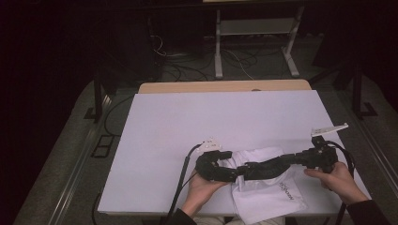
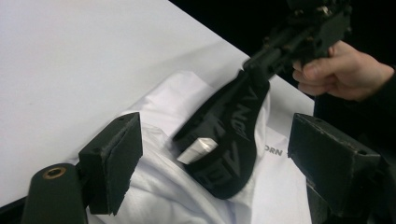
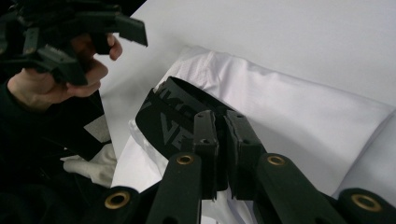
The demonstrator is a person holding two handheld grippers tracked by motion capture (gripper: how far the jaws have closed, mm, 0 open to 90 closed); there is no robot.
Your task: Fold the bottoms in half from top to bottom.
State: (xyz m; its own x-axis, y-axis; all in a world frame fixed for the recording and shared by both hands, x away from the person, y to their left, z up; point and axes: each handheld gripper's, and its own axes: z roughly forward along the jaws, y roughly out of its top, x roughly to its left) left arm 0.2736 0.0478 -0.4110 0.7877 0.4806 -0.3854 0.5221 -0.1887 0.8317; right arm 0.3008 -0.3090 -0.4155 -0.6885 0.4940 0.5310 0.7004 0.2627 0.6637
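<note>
A folded white garment (image 1: 270, 192) lies at the near edge of the white table top (image 1: 211, 117). A black elastic band (image 1: 265, 166) with grey lettering stretches across the garment. My right gripper (image 3: 218, 116) is shut on one end of this band (image 3: 163, 116) and holds it just above the white cloth (image 3: 289, 107). My left gripper (image 2: 224, 163) is open, its pads (image 2: 116, 158) wide apart on either side of the band's free end (image 2: 229, 140) without touching it. A small white label (image 2: 198, 149) shows on that end. In the high view the left gripper (image 1: 231, 168) sits at the garment's left.
The white top rests on a wooden table whose far edge (image 1: 225, 86) shows. Beyond it stand a metal frame (image 1: 253, 28) and cables on a dark floor. The garment hangs slightly over the near edge, close to the person's hands (image 1: 335, 176).
</note>
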